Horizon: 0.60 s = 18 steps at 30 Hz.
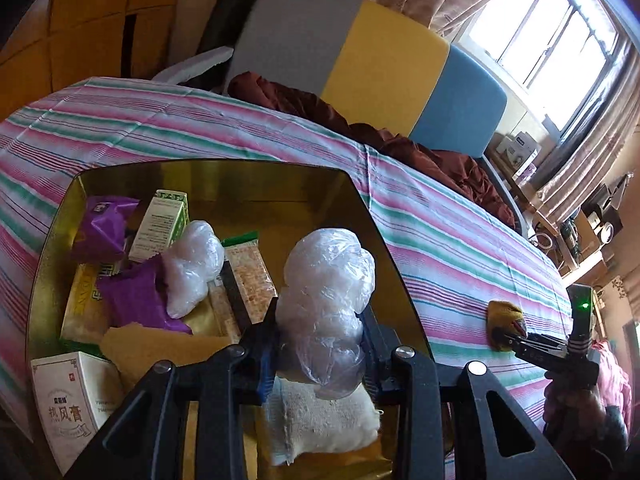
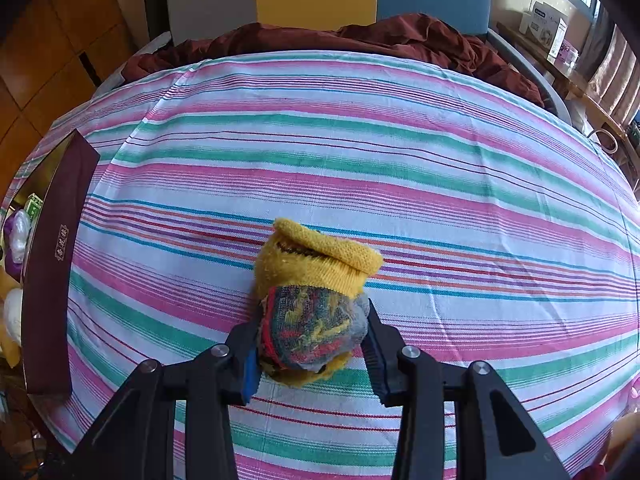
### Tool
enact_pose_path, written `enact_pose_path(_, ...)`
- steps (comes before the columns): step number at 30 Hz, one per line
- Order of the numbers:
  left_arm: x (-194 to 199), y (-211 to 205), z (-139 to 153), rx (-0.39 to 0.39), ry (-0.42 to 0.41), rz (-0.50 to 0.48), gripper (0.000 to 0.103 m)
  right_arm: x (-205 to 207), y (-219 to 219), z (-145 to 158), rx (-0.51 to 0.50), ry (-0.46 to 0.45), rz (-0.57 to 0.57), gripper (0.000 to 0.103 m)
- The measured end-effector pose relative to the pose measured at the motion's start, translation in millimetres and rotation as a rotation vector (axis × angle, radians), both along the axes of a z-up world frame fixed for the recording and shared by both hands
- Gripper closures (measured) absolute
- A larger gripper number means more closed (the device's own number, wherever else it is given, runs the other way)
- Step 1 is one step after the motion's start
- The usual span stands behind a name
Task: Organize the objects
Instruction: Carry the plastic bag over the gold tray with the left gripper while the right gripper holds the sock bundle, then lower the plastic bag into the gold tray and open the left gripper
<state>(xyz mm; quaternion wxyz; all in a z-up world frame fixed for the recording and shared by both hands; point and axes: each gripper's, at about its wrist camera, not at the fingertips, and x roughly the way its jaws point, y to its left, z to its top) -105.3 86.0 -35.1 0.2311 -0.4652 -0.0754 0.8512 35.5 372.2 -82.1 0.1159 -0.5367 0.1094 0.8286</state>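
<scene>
Plainly the left gripper (image 1: 320, 344) has its jaws clamped on a light, squashy, slippery plastic bundle (image 1: 326, 300) over the gold tin (image 1: 52, 264), while the right gripper's (image 2: 310, 344) jaws pinch a soft rolled sock (image 2: 316, 292) on the bed (image 2: 440, 200); hold both mid-bulk.

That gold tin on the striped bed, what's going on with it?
A person is tidying small items into the gold tin with two handheld grippers. The left gripper is shut on a crumpled clear plastic bag above the tin, which already holds boxes and packets. The right gripper is shut on a rolled yellow sock lying on the striped sheet.
</scene>
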Motion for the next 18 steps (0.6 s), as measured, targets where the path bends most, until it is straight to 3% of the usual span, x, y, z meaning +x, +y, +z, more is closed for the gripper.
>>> enact_pose_path(6, -9.8, 13.5, -16.6, -0.061, -0.027, -0.009, 0.065, -1.3, -1.8, -0.9, 0.004, -0.001, 0.002, 0.061)
enact_pose_path(8, -8.8, 15.9, -15.5, -0.077, -0.010, -0.019, 0.060, -1.3, -1.8, -1.0, 0.005, -0.001, 0.003, 0.061)
enact_pose_path(10, -10.0, 16.2, -15.3, -0.078, -0.013, -0.024, 0.040, -2.2, -1.4, -1.1, 0.007, -0.002, 0.004, 0.061)
enact_pose_path(11, -9.3, 14.8, -15.0, -0.076, -0.017, -0.019, 0.037, -2.9, -0.4, -1.3, 0.008, -0.002, 0.005, 0.060)
enact_pose_path(15, -3.6, 1.9, -7.8, -0.059, 0.006, 0.015, 0.038, -2.6, -1.1, -1.4, 0.012, -0.001, 0.005, 0.060)
enact_pose_path(18, 12.0, -8.4, 2.1, -0.102, 0.080, 0.036, 0.038, -1.6, -2.8, -0.2, 0.019, -0.002, 0.007, 0.060)
